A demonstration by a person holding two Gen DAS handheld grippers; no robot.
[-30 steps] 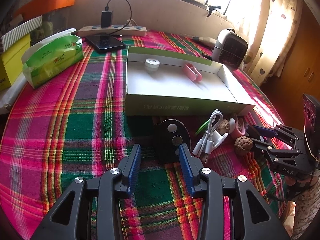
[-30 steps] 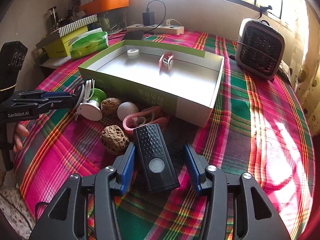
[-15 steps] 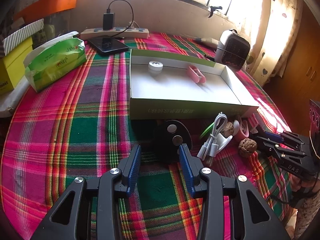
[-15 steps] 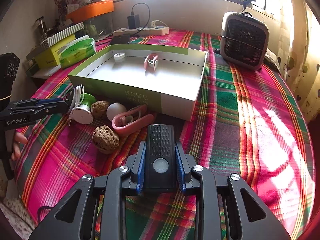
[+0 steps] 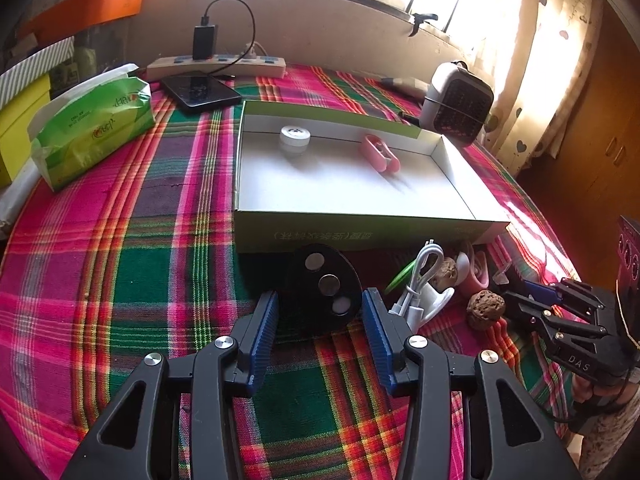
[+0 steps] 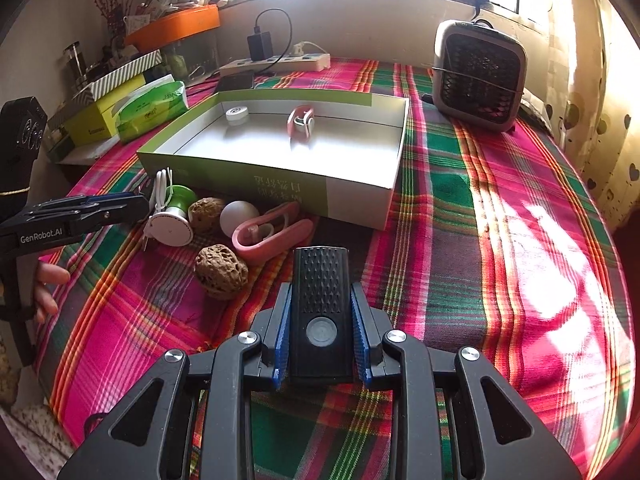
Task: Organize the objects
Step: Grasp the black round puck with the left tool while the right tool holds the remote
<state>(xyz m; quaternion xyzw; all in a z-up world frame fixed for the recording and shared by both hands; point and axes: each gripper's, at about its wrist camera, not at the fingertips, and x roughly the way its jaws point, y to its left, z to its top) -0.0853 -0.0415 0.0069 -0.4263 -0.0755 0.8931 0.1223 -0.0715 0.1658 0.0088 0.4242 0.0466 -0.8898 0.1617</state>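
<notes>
Black remote base hidden between right gripper fingers, gripped

I am now gripping the black rectangular device with the right gripper; its blue pads, which a second ago were standing wide on either side of it, are pressing on its flanks. On the other side I am opening the left gripper wider around the black oval disc, the jaws spreading, touching nothing.
</notes>
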